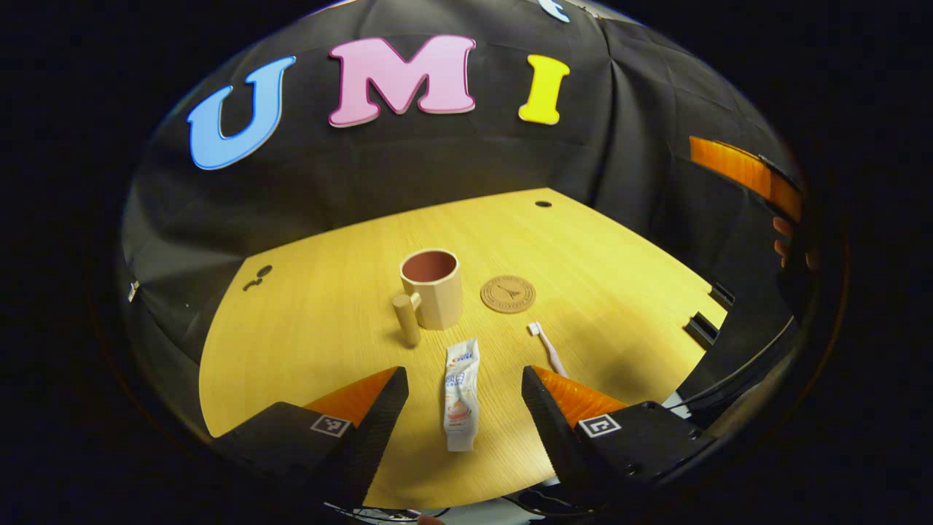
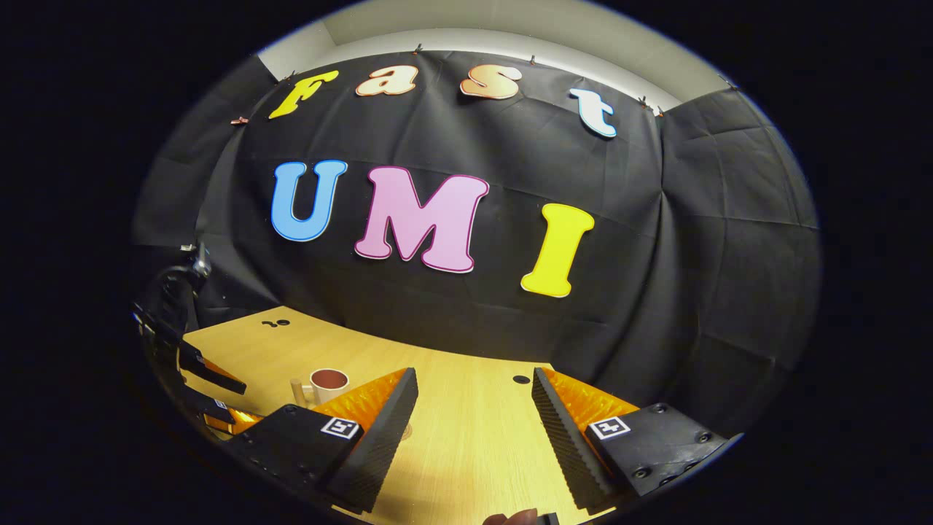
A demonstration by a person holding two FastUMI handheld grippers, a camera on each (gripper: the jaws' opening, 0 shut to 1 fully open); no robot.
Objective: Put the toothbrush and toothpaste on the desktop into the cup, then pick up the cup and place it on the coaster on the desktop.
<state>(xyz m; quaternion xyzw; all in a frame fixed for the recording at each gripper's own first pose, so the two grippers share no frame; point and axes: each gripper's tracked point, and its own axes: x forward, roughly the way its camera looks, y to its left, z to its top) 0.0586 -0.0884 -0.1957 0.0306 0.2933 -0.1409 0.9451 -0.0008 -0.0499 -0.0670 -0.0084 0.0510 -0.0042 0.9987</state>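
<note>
In the left gripper view a beige cup (image 1: 431,287) with a dark red inside stands upright mid-table, handle toward me. A round brown coaster (image 1: 508,294) lies just right of it. A white toothpaste tube (image 1: 461,394) lies lengthwise between the open fingers of my left gripper (image 1: 465,390), which hovers over it without touching. A white and pink toothbrush (image 1: 548,349) lies right of the tube, its handle end hidden behind the right finger. In the right gripper view my right gripper (image 2: 474,408) is open and holds nothing above the table; the cup (image 2: 324,384) stands at the far left, near the left gripper (image 2: 211,397).
The wooden table (image 1: 306,343) has a small round hole (image 1: 543,203) near its far edge and slots (image 1: 703,327) at its right edge. Black cloth walls close the back. A hand holding the other gripper (image 1: 783,233) is at the far right of the left gripper view.
</note>
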